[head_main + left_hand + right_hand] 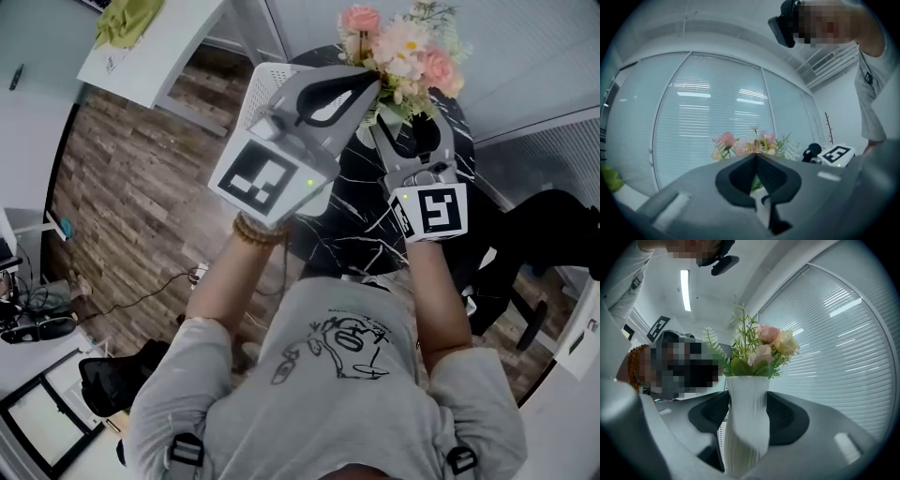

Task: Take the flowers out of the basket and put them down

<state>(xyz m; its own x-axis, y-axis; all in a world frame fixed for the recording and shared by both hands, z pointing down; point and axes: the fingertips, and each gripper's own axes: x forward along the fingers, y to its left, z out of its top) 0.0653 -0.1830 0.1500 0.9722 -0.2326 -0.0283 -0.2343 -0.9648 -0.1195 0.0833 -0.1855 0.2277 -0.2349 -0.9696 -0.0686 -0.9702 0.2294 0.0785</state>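
While the bouquet of pink and cream flowers [403,47] sits in a white ribbed vase [747,418], it is the vase that carries the work here: the right gripper [410,124] has its jaws closed against the two sides of that vase, and its dark pads press on the ribbing, so the flowers hang upright in its grip, up in the air. The left gripper [370,82] has its jaw tips brought together and points at the edge of the bouquet. Its own view shows leaves and a strip of white through the gap behind the tips, but whether it pinches a stem or merely rests beside the blooms cannot be told. The white perforated basket [265,89] shows to the left of the flowers, largely hidden behind the left gripper, and the vase does not appear to stand in it. I judge the first half of the task done, or very nearly so, with the flowers lifted out and clear of the basket. What remains is the putting down, and the vase touches no surface in any view. The black marbled table [347,234] lies below both grippers and looks the likely place to stand it, after which the right gripper's jaws must part and draw back without tipping the narrow vase.
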